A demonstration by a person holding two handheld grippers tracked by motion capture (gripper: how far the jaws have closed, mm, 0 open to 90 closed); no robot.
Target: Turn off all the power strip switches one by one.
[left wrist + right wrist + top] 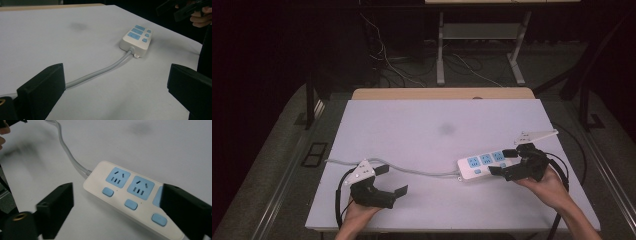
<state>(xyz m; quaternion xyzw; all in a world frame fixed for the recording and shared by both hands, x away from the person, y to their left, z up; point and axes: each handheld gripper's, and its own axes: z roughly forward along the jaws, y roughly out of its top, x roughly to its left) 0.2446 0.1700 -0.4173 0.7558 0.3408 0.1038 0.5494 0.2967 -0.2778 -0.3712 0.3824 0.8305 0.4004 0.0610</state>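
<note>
At the white-topped table (412, 125), my right gripper (508, 161) hangs with its jaws spread wide around the far end of the cream plastic power strip with three pale-blue sockets and blue switch buttons (486, 164), pressing on nothing. The strip lies flat near the table's right edge, its grey round cord (412, 170) snaking left across the top toward my left gripper (393, 180), whose jaws also stand apart and empty, the cord running close beside one of them.

The risks, as I judge them: a black jaw sits right over the strip's end, so a careless move could knock the light body askew or nudge a switch. If I close the left jaws off-centre, the round cord may roll out from between them. A pull on the cord could drag the strip toward me or off the edge.
</note>
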